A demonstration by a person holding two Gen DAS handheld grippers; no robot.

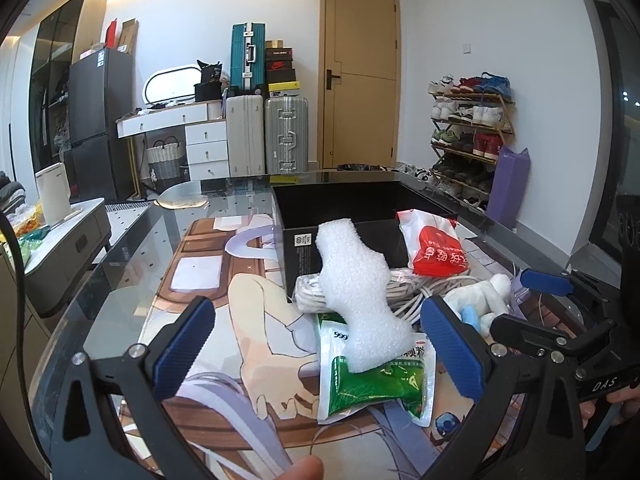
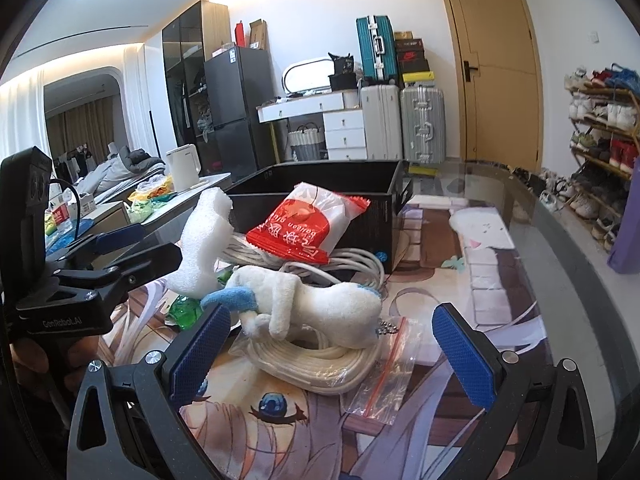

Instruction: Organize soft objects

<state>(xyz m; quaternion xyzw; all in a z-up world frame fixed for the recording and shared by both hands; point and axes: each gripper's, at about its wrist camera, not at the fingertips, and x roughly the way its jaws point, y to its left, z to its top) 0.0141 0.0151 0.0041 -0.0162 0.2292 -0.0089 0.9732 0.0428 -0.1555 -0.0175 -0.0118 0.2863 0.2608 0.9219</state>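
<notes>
A white foam piece leans over a green-and-white packet in front of an open black box. A red-and-white packet rests against the box on coiled white cables. A white plush toy with blue parts lies on a bagged cable coil. My left gripper is open around the foam and green packet. My right gripper is open, with the plush just ahead of its fingers.
The pile sits on a glass table with a cartoon mat. A side table with a white kettle stands left. Suitcases, a door and a shoe rack are behind. A finger shows at the bottom edge.
</notes>
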